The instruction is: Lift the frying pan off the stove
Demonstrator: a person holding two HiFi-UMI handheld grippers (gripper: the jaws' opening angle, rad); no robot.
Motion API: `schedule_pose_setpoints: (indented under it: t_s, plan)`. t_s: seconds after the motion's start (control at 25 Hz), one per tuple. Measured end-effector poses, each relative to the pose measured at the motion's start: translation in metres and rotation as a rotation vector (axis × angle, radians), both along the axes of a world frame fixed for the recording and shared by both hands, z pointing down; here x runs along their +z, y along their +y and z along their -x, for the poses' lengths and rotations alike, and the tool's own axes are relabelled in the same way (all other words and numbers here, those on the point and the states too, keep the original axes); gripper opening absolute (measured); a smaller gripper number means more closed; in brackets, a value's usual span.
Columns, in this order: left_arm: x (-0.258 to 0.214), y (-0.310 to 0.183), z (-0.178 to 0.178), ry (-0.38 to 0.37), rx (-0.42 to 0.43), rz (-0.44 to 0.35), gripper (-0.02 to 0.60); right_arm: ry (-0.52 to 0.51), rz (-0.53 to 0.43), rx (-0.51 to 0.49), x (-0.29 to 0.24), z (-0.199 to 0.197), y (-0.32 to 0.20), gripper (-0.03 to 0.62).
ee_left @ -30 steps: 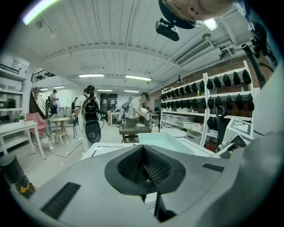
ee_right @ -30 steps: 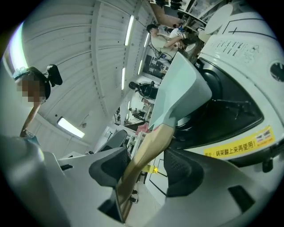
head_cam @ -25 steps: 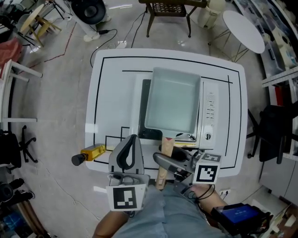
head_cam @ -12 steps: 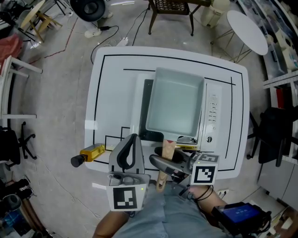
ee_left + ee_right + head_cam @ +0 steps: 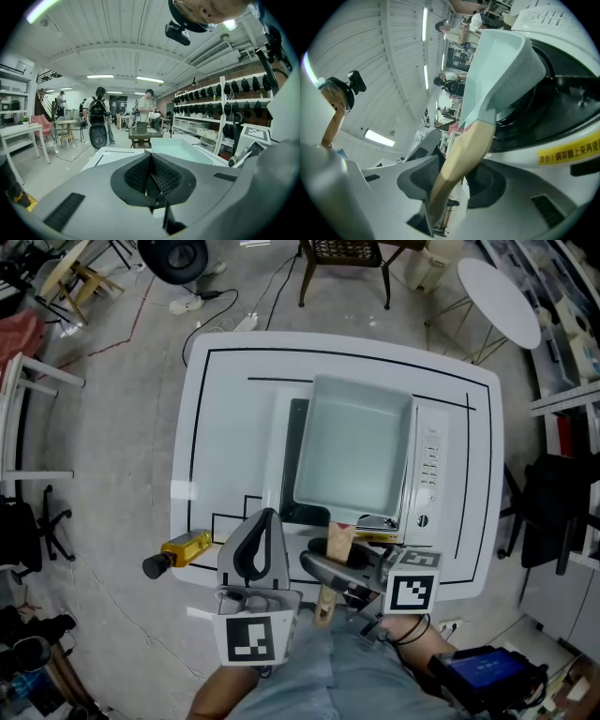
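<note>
A square pale-green frying pan (image 5: 352,451) sits on the white stove (image 5: 427,474) in the middle of the table. Its wooden handle (image 5: 336,545) points toward me. My right gripper (image 5: 324,570) is at the table's front edge with the handle (image 5: 461,159) lying between its jaws, which are closing; a gap still shows at one pad. The pan (image 5: 501,70) rests flat on the black cooktop. My left gripper (image 5: 267,517) hovers just left of the handle, shut and empty, its pads (image 5: 161,176) meeting.
A yellow bottle (image 5: 180,550) with a black cap lies at the table's (image 5: 216,427) front-left edge. On the floor beyond the table stand a chair (image 5: 342,259), a fan (image 5: 178,259) and a round white table (image 5: 497,301). A dark office chair (image 5: 553,507) is at the right.
The right gripper has slid slightly left along the handle's end. The left gripper and the pan stay where they were.
</note>
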State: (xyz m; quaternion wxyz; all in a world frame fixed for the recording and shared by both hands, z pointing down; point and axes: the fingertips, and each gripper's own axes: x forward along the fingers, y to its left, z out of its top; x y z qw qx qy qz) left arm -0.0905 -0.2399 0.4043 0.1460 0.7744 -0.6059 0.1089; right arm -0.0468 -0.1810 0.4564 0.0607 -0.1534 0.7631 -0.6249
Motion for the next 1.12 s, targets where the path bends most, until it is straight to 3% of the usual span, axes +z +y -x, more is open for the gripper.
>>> schedule_pose_setpoints:
  t_s: [1.12]
  plan:
    - [-0.004, 0.005, 0.003, -0.003, 0.002, 0.003, 0.017, 0.038, 0.097, 0.022, 0.020, -0.001, 0.007, 0.092]
